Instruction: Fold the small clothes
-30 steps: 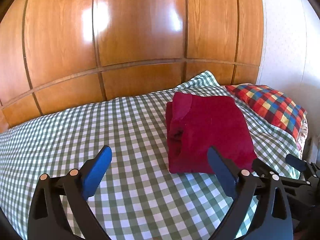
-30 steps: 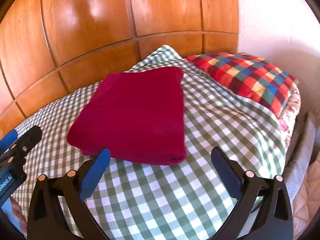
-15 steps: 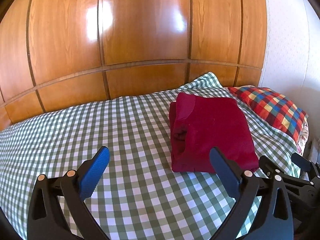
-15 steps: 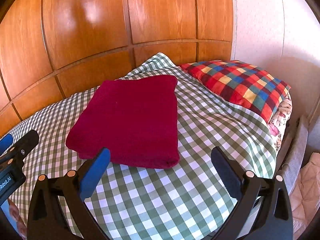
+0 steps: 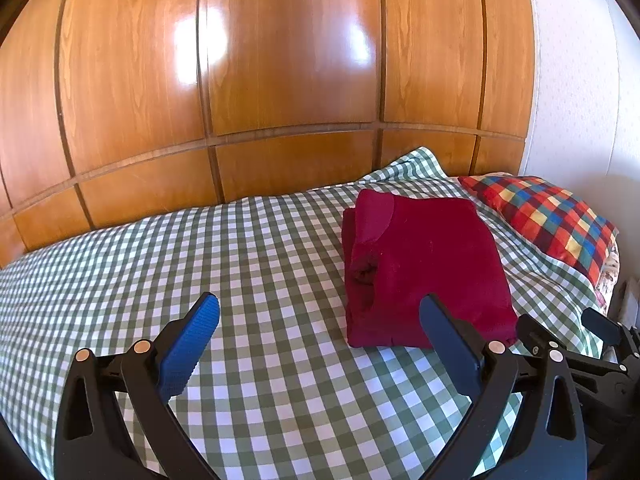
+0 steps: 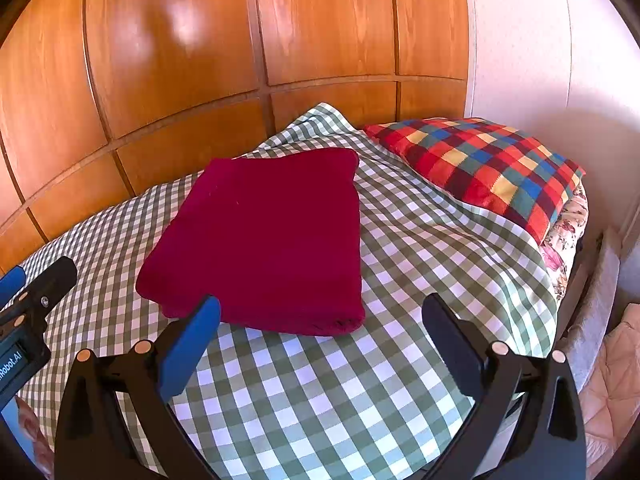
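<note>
Glossy wood panelling behind matt checked cloth bedspread; folded red garment looks soft-napped.

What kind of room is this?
Most likely a bedroom. There is a bed with a green checked sheet, a colourful checked pillow at one end, and a folded red garment lying on it.

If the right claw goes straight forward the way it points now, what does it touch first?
Most likely the near edge of the folded dark red garment, which lies straight ahead of the open right claw on the green-and-white checked bedcover. Depth is uncertain; angled downward, it could meet the bedcover first.
</note>
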Tool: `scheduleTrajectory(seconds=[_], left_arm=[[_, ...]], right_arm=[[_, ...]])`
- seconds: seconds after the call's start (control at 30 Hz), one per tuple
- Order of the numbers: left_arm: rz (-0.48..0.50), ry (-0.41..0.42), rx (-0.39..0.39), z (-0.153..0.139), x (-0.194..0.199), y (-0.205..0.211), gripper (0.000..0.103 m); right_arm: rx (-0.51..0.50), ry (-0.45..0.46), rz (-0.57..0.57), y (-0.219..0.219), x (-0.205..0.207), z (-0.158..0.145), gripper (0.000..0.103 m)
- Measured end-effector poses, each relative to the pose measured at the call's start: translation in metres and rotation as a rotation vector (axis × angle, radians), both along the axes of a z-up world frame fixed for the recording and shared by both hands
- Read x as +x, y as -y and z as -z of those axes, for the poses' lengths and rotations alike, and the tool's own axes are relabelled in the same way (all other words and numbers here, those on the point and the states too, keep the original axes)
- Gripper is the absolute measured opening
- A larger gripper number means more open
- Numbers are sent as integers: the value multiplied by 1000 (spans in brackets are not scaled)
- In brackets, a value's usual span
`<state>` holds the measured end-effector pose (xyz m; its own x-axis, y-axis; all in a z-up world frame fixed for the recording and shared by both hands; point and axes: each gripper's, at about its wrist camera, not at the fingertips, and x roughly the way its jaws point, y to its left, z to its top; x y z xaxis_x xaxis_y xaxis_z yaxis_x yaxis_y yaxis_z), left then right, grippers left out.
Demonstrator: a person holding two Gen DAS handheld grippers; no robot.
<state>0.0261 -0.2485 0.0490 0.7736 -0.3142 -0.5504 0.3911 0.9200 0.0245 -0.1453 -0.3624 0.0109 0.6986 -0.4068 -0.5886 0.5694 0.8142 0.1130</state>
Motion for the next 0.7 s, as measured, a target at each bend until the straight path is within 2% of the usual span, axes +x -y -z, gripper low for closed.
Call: scheduleTrajectory(seconds=[0.7], left_arm=[[-7, 9, -13, -6, -3, -6, 99]], right_arm=[[-22, 11, -27, -19, -1, -6, 101]])
